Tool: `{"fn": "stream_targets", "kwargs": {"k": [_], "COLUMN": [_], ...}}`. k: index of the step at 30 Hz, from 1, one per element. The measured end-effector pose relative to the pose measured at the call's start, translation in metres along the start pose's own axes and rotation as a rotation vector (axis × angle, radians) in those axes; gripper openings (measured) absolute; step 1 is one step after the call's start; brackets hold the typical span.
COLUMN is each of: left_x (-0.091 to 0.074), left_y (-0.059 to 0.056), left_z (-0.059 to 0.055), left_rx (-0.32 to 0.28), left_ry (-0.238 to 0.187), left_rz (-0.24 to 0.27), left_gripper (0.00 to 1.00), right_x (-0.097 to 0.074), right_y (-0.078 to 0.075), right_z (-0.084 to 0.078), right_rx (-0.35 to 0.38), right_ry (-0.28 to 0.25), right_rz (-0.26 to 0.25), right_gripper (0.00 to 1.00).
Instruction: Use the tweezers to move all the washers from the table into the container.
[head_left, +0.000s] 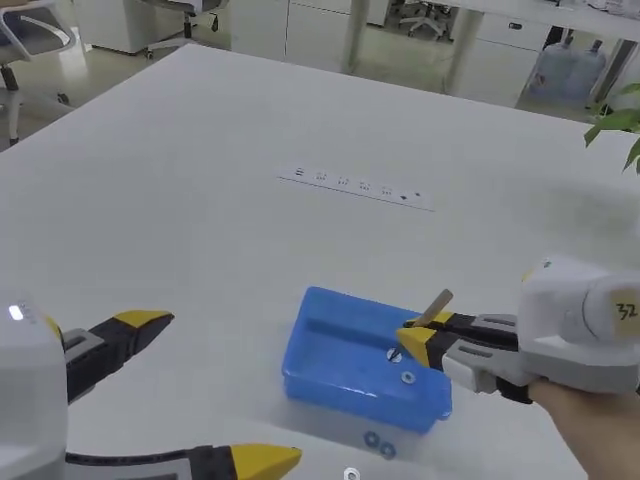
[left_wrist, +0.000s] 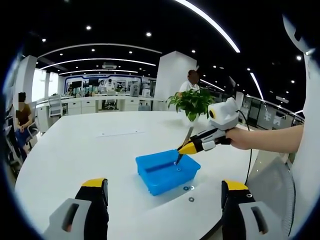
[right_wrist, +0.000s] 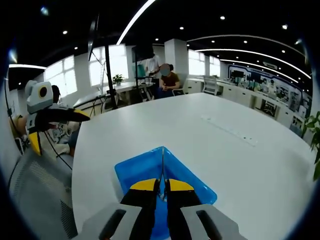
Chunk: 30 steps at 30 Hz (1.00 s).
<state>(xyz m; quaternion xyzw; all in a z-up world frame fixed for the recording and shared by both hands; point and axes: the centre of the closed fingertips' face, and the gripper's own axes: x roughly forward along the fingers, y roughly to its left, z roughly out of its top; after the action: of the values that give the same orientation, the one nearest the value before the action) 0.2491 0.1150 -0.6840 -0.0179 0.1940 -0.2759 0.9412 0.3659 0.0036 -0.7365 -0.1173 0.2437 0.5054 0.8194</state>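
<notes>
right gripper (head_left: 415, 340), held in a person's hand (head_left: 590, 420) at the near right of the table, has its yellow-tipped jaws pressed together on a pair of tweezers (head_left: 436, 304). the top end of the tweezers sticks up behind the jaws and the tines point down into the container. left gripper (head_left: 225, 389) hangs over the near left of the table, jaws spread wide with nothing between them, well apart from the container.

white table (head_left: 250, 230) is broad, with a flush power strip (head_left: 355, 187) set into its top farther back. blue container (head_left: 325, 340), a shallow rectangular tray, sits near the front edge, under the right gripper's jaws. in the right gripper view the thin tines run forward from between the closed jaws over the blue floor. two washers (head_left: 408, 377) lie inside the container, one on the floor and one just by the yellow jaw tip; whether the tweezers grip that one i cannot tell. three loose washers (head_left: 372, 438) lie on the table just in front of the container, two close together and the third nearer the table's edge.
</notes>
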Motion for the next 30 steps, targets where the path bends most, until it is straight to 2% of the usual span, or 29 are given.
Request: {"fn": "stream_targets", "kwargs": {"k": [30], "left_x": [-0.003], "left_y": [-0.001], "left_z": [-0.001], "left_rx": [0.000], "left_ry": [0.006], "left_rz": [0.006], "left_gripper": [0.95], "right_x": [0.021], "right_y": [-0.003], "right_z": [-0.029], "right_rx": [0.035], "right_ry": [0.077], "right_rz": [0.022], "right_gripper": [0.03]}}
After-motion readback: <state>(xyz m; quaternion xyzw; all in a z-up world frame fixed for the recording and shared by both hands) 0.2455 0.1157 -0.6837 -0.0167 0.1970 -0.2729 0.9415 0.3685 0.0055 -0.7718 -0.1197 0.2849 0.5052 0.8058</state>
